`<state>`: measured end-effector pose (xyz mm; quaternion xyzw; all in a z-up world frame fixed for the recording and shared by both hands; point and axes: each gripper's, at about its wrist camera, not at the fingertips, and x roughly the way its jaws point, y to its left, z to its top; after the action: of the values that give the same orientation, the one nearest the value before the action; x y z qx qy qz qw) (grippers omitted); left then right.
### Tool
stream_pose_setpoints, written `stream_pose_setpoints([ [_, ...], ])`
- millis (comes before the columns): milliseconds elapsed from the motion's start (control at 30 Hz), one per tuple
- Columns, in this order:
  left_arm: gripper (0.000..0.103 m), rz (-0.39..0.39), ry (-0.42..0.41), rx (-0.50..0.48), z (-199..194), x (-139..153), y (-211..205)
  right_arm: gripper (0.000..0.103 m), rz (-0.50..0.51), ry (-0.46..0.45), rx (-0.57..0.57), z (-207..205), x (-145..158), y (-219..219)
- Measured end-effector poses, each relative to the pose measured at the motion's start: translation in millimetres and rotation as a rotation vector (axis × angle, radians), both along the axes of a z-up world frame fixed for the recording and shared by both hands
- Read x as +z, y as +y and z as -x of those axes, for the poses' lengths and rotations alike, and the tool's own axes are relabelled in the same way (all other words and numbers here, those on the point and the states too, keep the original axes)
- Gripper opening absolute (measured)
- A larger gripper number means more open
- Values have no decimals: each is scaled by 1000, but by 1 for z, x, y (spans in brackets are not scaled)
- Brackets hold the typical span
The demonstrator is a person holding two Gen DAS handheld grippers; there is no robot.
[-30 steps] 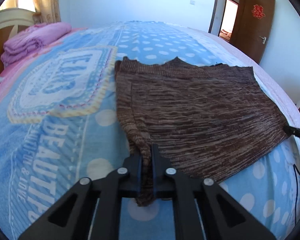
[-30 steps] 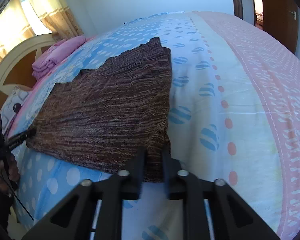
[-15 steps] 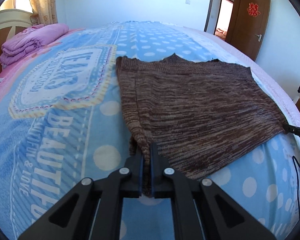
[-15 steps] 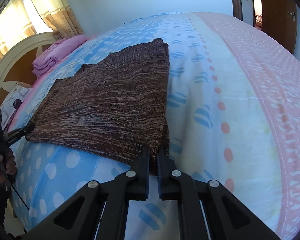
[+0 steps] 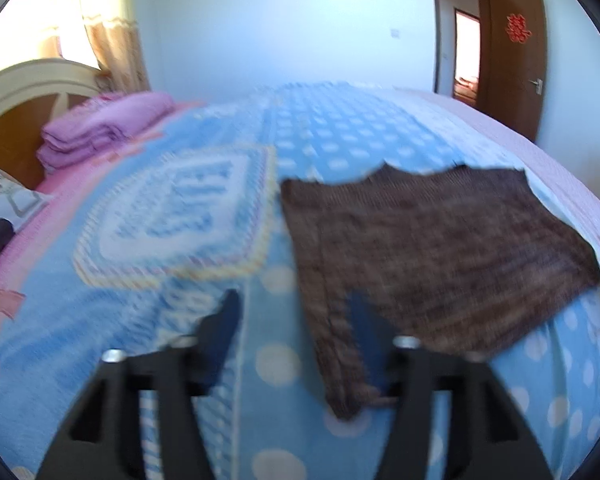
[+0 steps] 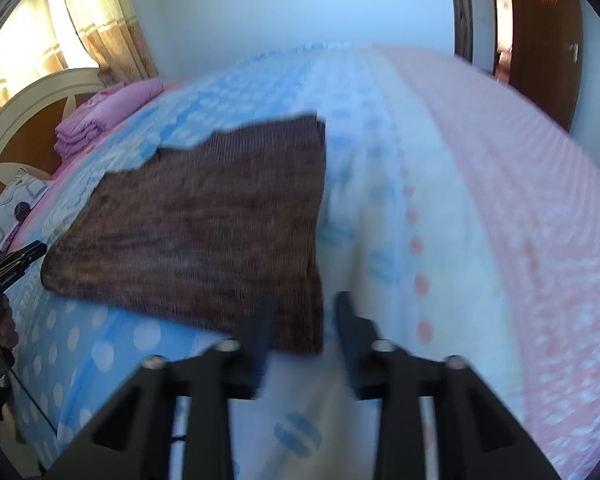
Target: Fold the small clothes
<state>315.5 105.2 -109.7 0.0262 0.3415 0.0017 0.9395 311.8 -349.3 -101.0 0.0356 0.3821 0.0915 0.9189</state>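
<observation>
A brown knitted garment lies flat on the bed's blue dotted blanket, its near edge toward both grippers. The left gripper has its fingers spread wide, the garment's near-left corner lying between them, with nothing gripped. The right gripper is also spread, with the garment's near-right corner between its fingers and lying loose. Beyond the garment, a stack of folded pink bedding sits against the cream and wood headboard, with a patterned pillow beside it and a curtain by the bright window. A brown door stands open on the far right and bears a red paper emblem. The blanket carries a white diamond panel with lettering, but motion blur probably hides any readable word. A pink dotted strip runs along the bed's right side.
</observation>
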Motion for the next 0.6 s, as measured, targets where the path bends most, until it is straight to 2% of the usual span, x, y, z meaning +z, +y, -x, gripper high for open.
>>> stream_pose_setpoints([
  [100, 66, -21, 19, 14, -16, -5, -7, 49, 13, -45, 19, -17, 22, 15],
  [167, 66, -59, 48, 38, -27, -17, -12, 49, 11, -38, 71, -40, 28, 36],
  [233, 66, -111, 86, 63, -35, -30, -15, 49, 7, -11, 93, -63, 22, 50],
  [400, 69, -95, 150, 74, -36, -44, -11, 49, 13, 103, 85, -126, -14, 74],
  [500, 81, -68, 163, 98, -41, -48, -5, 49, 117, 153, 13, -154, -38, 75],
  [533, 88, -43, 168, 112, -43, -50, 0, 49, 125, 168, -11, -161, -44, 71],
  [567, 95, -19, 178, 124, -45, -52, 4, 49, 92, 161, -26, -166, -46, 65],
  [600, 98, 13, 191, 139, -46, -53, 10, 49, 65, 163, -35, -169, -45, 60],
])
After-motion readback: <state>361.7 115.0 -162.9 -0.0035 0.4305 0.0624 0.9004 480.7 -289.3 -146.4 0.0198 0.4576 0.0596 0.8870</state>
